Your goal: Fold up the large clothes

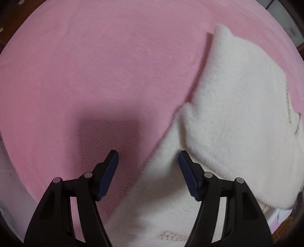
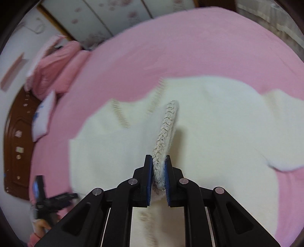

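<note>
A fluffy white garment (image 1: 228, 114) lies spread on a pink bedspread (image 1: 95, 66), with one flap folded over its body. My left gripper (image 1: 148, 153) points down over the garment's left edge. Its jaws are open, one finger above the pink cover and the other above white fleece, with nothing gripped. In the right wrist view the same garment (image 2: 209, 133) is blurred by motion. My right gripper (image 2: 158, 161) is shut on its knitted, silver-threaded trim (image 2: 167, 129), which rises as a lifted ridge from the fabric into the pads.
Pink pillows and bedding (image 2: 57, 62) are piled at the far left of the bedspread (image 2: 190, 47), beside a brown wooden headboard (image 2: 17, 133). Pale flowered wardrobe doors (image 2: 106, 17) stand behind. A black device (image 2: 49, 199) above a hand shows at lower left.
</note>
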`<state>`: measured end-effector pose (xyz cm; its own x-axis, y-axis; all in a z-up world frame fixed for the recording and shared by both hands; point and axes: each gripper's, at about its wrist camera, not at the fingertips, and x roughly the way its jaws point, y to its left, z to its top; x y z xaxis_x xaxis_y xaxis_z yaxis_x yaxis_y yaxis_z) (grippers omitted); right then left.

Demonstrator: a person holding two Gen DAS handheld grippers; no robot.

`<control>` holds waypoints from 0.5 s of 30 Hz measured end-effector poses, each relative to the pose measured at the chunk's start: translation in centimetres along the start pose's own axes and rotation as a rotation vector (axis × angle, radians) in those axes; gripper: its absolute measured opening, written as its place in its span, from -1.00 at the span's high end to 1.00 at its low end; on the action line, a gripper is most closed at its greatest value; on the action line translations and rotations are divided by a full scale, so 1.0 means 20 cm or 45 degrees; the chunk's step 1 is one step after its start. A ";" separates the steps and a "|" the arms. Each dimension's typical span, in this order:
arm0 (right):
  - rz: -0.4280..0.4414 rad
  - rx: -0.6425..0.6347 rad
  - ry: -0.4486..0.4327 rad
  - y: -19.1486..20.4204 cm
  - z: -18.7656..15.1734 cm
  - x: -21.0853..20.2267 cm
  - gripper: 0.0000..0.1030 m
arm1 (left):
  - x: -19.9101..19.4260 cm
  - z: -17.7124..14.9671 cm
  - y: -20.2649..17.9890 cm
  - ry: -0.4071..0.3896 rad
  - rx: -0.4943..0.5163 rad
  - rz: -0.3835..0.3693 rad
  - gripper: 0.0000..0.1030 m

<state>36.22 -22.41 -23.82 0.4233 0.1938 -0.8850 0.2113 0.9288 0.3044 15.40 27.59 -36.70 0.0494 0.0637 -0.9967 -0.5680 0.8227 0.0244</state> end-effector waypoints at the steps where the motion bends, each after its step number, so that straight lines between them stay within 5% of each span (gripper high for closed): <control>1: -0.038 0.013 0.020 -0.06 0.00 0.03 0.76 | -0.01 -0.01 0.03 -0.003 -0.005 -0.003 -0.22; 4: -0.275 0.031 -0.030 -0.21 -0.02 0.04 0.70 | -0.09 -0.08 0.06 -0.056 0.006 0.018 -0.22; 6: -0.278 0.051 -0.108 -0.26 -0.02 -0.02 0.67 | -0.18 -0.16 0.05 -0.125 0.047 -0.015 -0.22; 10: -0.011 0.031 -0.114 -0.09 -0.04 -0.07 0.67 | -0.35 -0.33 -0.05 -0.182 0.202 -0.305 -0.19; 15: 0.355 0.050 0.216 0.15 -0.12 0.20 0.67 | -0.38 -0.45 -0.24 -0.149 0.341 -0.405 -0.20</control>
<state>36.47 -18.17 -27.21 0.3172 0.4917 -0.8109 0.1431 0.8205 0.5535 10.30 18.06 -29.93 0.2889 -0.1658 -0.9429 -0.2766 0.9284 -0.2480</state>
